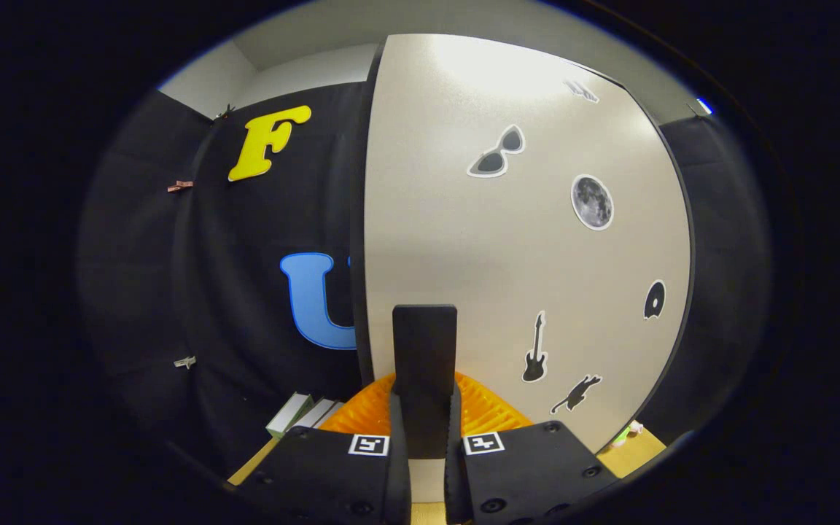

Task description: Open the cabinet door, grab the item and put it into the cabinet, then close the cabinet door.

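At the far left, the booth's black cloth wall (pixel 230 292) is hanging with a few small clips (pixel 180 186) pinned to it. Lower down, just left of the gripper body, a couple of pale boxes (pixel 296 412) are lying on the wooden tabletop (pixel 252 463), close to an orange ribbed item (pixel 489 408) that is showing on either side of the fingers, beyond them and low against the cabinet.

In the middle, the gripper (pixel 424 419) is pointing straight at the cabinet door (pixel 507 240). Its two fingers (pixel 395 437) are standing close together with only a narrow gap, and they are pressing from both sides on a dark upright handle (pixel 424 357) that is rising from between them against the door's lower part, near the door's left edge.

To the right, the pale door is carrying stickers: sunglasses (pixel 496 153), a moon (pixel 592 202), a guitar (pixel 534 350), a cat-like shape (pixel 575 394) and a small round dark one (pixel 654 300). Past the door's right edge, a small green-and-pink object (pixel 628 432) is sitting on the tabletop; what it is cannot be made out.
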`<state>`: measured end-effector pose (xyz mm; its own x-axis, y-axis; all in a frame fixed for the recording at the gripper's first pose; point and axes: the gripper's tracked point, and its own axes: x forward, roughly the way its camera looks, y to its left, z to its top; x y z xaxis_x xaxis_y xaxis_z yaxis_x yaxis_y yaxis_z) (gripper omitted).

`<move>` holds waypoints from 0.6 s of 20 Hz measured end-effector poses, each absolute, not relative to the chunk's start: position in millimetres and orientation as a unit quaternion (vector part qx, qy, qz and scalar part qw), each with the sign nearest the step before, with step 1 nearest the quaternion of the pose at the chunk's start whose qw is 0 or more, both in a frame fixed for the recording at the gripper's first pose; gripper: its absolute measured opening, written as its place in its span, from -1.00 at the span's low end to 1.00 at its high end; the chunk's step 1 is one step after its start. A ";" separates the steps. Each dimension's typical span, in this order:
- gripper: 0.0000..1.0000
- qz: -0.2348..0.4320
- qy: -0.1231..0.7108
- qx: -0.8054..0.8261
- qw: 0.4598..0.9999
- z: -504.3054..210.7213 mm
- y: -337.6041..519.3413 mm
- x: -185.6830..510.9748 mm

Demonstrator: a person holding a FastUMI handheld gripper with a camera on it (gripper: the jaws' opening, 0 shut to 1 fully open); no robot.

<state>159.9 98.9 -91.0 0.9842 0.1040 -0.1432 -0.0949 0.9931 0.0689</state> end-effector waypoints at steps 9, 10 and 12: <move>-0.56 0.086 0.077 0.051 0.992 -85.1 76.8 112.7; -0.57 0.089 0.079 0.054 0.991 -84.0 73.4 109.0; -0.57 0.094 0.082 0.055 0.991 -82.4 68.1 104.0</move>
